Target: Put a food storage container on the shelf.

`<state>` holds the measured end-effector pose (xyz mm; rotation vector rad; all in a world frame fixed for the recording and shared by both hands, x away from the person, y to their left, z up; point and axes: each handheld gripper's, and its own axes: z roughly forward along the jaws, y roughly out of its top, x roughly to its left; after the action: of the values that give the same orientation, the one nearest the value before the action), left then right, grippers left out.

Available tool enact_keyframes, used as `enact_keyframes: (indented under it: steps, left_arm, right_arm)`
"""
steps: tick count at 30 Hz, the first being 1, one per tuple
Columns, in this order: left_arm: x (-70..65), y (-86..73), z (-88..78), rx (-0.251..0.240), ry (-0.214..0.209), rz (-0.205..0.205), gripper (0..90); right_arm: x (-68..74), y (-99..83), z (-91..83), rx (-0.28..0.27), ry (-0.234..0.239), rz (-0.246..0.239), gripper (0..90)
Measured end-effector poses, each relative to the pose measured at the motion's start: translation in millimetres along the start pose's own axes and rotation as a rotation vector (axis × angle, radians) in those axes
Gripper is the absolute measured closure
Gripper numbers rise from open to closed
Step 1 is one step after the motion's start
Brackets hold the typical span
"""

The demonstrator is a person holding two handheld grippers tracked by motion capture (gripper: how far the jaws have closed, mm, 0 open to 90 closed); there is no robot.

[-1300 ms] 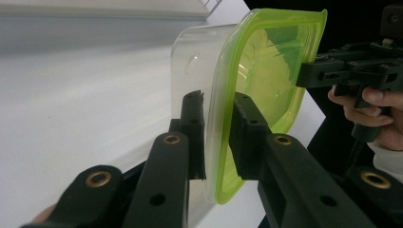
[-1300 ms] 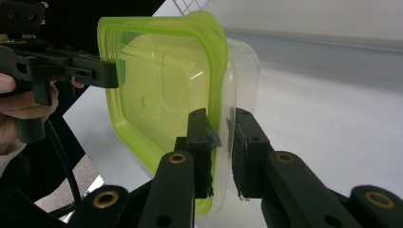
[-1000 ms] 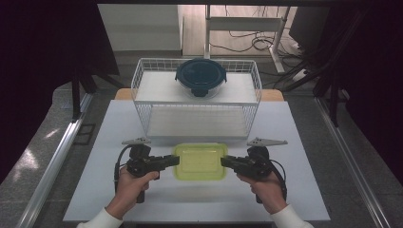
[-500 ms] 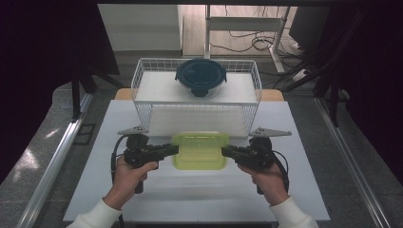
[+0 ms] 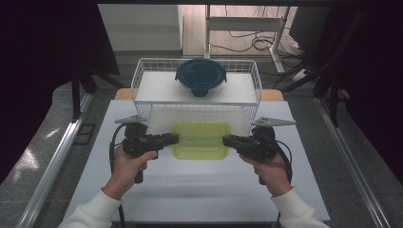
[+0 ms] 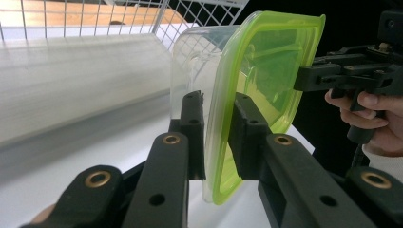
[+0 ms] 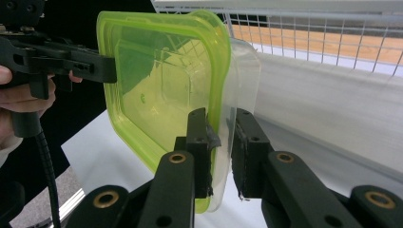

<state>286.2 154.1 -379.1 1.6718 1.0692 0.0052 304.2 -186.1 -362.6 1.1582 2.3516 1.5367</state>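
Item: green-lidded container, pinched at left and right edges by my left gripper and right gripper. Risk: uneven lift tilts it against near basket wall.

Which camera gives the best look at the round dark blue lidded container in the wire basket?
The high view: the round container sits whole at the back of the wire basket, lid facing up. Both gripper views catch basket mesh and the green-lidded container instead.

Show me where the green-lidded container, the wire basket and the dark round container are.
green-lidded container [image 5: 200, 138]: high view, middle of its lid.
wire basket [image 5: 195, 112]: high view, near wall.
dark round container [image 5: 200, 76]: high view, centre of its lid, inside the basket.
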Motion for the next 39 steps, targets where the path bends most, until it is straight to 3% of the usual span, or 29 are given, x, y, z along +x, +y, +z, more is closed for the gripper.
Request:
enact_keyframes:
  steps: [39]
  left_arm:
    - [0.0, 53.2, -6.3, -0.037, 0.006, 0.018, 77.5]
  right_arm:
    - [-0.4, 48.7, -6.6, -0.035, -0.008, -0.026, 77.6]
